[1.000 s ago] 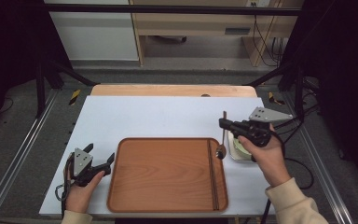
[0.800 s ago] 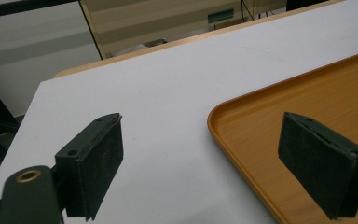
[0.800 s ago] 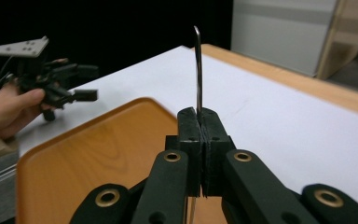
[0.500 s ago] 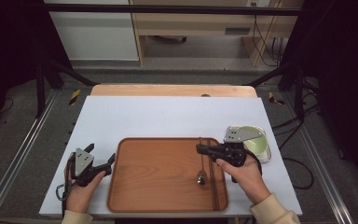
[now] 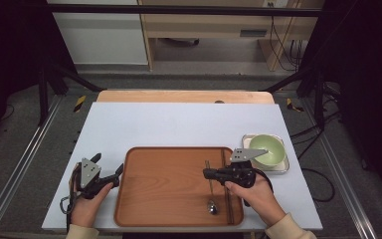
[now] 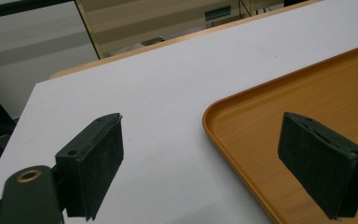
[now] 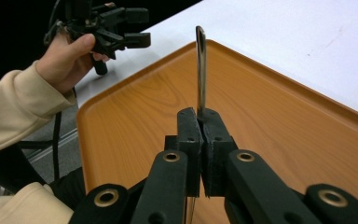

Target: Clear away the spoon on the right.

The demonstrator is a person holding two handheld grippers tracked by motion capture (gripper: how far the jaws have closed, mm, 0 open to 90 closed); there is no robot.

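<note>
Two tongs: one in each hand, at either side of the tray.
Left tongs (image 5: 110, 177): black two-jaw tool, resting on the white bench (image 5: 179, 124) just left of the tray; jaws wide apart with nothing between them, one pad over the bench, the other over the tray's rim.
Tray (image 5: 164, 184): rectangular brown wooden tray with rounded corners, at the near middle of the bench.
Spoon (image 5: 211, 199): slim metal spoon, lying lengthwise over the tray's right part, bowl toward the person.
Right tongs (image 7: 201, 126): jaws nearly closed, clamped on the spoon's handle, low over the tray.
Bowl (image 5: 266, 150): round pale green bowl on a small grey square dish (image 5: 280, 167), right of the tray.
</note>
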